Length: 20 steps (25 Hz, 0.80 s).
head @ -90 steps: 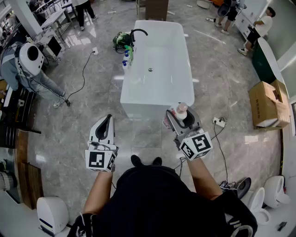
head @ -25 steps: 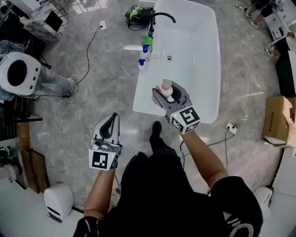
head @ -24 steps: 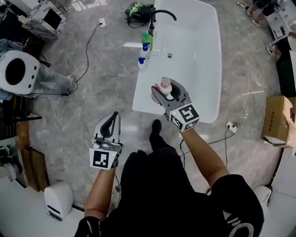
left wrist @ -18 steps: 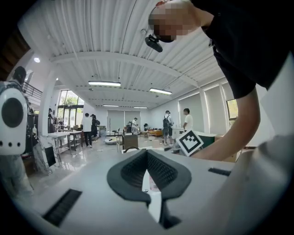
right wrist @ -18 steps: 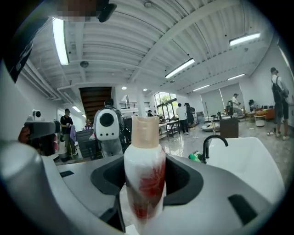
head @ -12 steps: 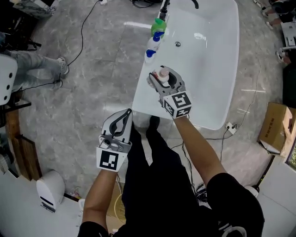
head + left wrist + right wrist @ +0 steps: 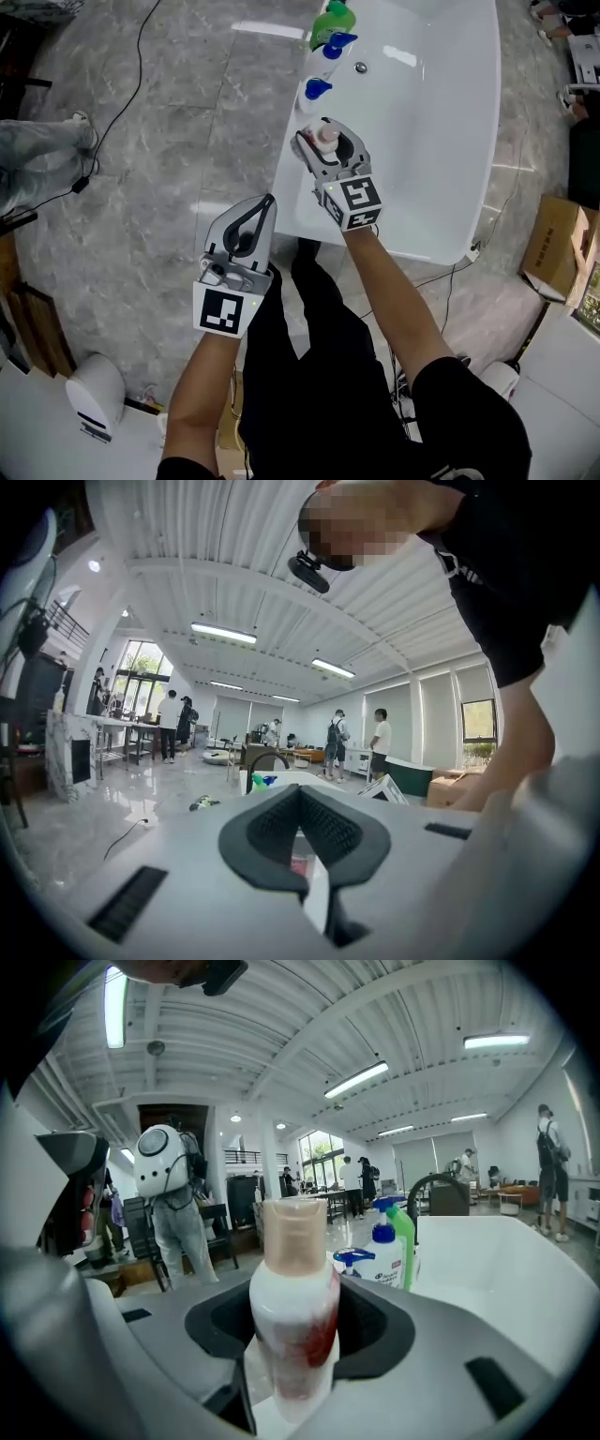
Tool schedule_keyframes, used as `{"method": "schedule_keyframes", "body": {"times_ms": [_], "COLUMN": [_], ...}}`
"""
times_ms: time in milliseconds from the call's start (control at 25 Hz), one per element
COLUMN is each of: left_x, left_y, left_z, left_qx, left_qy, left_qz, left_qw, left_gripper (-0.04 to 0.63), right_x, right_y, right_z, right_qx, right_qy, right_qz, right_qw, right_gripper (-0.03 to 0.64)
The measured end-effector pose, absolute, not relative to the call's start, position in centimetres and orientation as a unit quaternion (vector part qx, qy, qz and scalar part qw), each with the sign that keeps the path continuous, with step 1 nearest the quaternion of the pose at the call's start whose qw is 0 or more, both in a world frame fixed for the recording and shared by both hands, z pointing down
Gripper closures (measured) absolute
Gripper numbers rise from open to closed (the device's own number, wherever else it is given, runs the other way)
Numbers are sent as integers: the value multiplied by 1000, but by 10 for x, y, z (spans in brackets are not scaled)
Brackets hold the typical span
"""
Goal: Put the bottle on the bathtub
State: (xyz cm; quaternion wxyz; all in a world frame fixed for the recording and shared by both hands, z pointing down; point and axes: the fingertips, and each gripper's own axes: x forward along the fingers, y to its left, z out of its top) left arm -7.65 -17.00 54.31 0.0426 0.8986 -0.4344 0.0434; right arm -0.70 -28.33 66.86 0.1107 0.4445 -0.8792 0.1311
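A white bottle (image 7: 325, 138) with a pink cap and a red patch stands upright in my right gripper (image 7: 323, 127), which is shut on its body. In the right gripper view the bottle (image 7: 292, 1316) fills the space between the jaws. This gripper hovers over the left rim of the white bathtub (image 7: 422, 141), just short of the pump bottles. My left gripper (image 7: 268, 202) is beside the tub's near corner, over the floor. Its jaws are shut with nothing held.
Two blue-capped pump bottles (image 7: 313, 90) and a green bottle (image 7: 332, 21) stand in a row on the tub's left rim. A black tap (image 7: 431, 1190) rises behind them. A cardboard box (image 7: 553, 248) sits right of the tub. A cable (image 7: 131, 75) crosses the marble floor.
The view has closed in on the bathtub. My right gripper has carried the bottle along the left rim toward the pump bottles. The left gripper came forward beside the tub's corner.
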Motion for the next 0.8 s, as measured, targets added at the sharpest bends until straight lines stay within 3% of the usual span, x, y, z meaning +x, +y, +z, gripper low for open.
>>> {"method": "schedule_keyframes", "body": {"times_ms": [800], "left_x": [-100], "left_y": [-162], "left_z": [599], "left_qx": [902], "left_qy": [-422], "left_qz": [60], "left_qw": [67], "left_gripper": [588], "right_x": [-32], "right_y": [-288], "right_z": [730], "right_qx": [442], "right_qy": [-881], "right_qz": [76], "right_qw": [149], "right_gripper": [388]}}
